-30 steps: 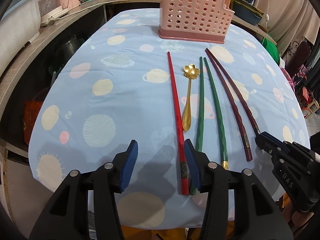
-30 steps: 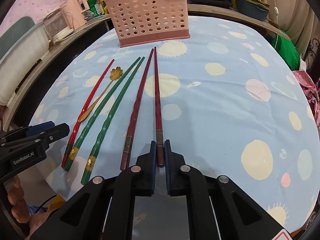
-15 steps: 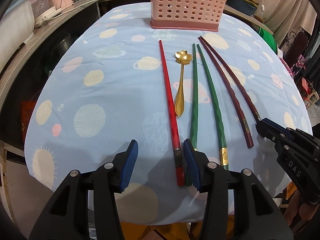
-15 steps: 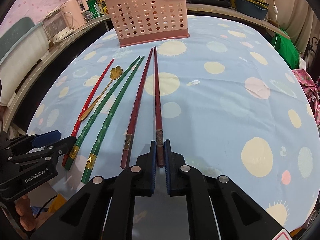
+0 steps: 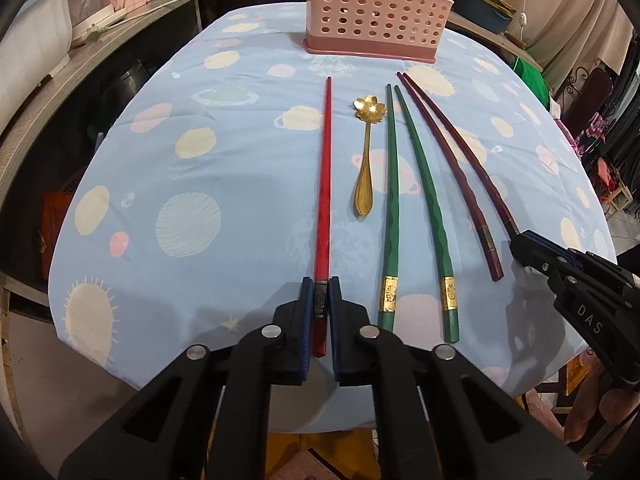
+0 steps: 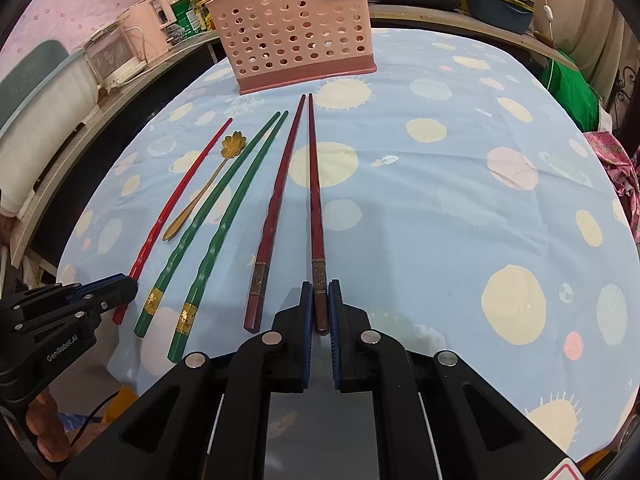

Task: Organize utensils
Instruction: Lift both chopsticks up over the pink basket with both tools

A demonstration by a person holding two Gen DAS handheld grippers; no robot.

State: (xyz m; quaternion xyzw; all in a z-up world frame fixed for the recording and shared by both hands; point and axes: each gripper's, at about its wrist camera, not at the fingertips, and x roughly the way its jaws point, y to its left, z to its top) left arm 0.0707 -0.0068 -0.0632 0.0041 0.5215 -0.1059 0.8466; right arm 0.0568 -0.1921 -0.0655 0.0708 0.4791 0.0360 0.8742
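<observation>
Both grippers are at the pick-up step, each clamped on the near end of one chopstick at the bottom centre of its own view. The left gripper [image 5: 320, 300] has just closed its blue pads on the decorated butt of the red chopstick [image 5: 323, 184], which runs straight up the frame toward the basket. The right gripper [image 6: 320, 300] is pinched on the banded end of the outer maroon chopstick [image 6: 314, 184]; it also shows at the lower right of the left view, pitched steeply down at the cloth edge. Both sticks appear to lie flat on the tablecloth [image 5: 192, 208], so I would judge nothing is lifted yet.

Beyond the jaws, in the middle of the frame, the loose pieces lie side by side: the second maroon chopstick [image 6: 276, 204], the two green chopsticks [image 5: 412, 200] and the gold flower spoon [image 5: 366, 160].

At the top centre stands the pink perforated basket [image 5: 372, 12], well apart from the tips. The next move likely calls for lifting each stick, swinging it upright and lowering it through the basket's open top.
</observation>
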